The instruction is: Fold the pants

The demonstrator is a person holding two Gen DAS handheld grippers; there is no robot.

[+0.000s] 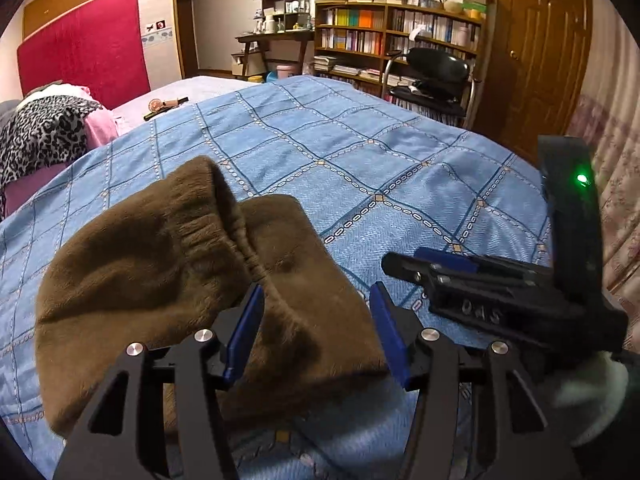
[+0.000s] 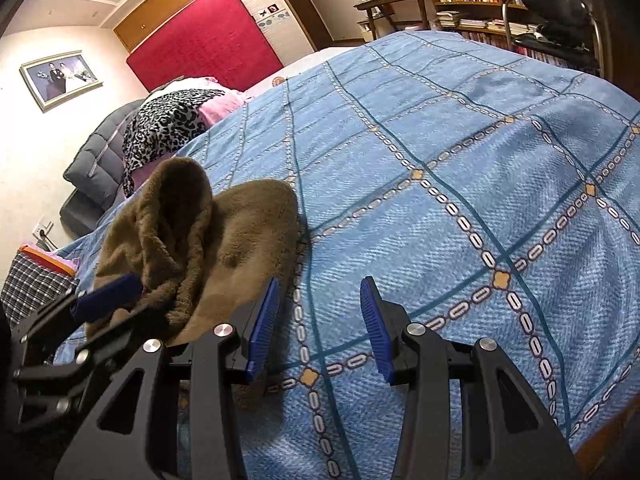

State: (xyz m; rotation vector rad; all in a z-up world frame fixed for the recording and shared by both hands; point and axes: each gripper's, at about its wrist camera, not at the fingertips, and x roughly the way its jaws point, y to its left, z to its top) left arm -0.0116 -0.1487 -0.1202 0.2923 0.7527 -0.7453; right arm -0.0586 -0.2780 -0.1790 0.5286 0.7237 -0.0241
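Brown fleece pants (image 1: pixel 168 280), folded into a thick bundle with the gathered elastic waistband uppermost, lie on the near left part of a bed covered by a blue quilted spread with a chain-pattern grid (image 1: pixel 360 148). Left tool (image 1: pixel 316 332): black frame, blue ribbed pads, jaws apart and straddling the near edge of the bundle, pads not pressing the fabric. Right tool (image 2: pixel 320 320): same build, jaws apart over bare spread just right of the bundle, nothing between them. Far left: leopard-print cloth (image 1: pixel 40 132) on pink bedding, red padded headboard panel (image 1: pixel 84 40). Far right: wooden bookshelf (image 1: pixel 400 36), black chair (image 1: pixel 432 76), wooden door (image 1: pixel 548 52).
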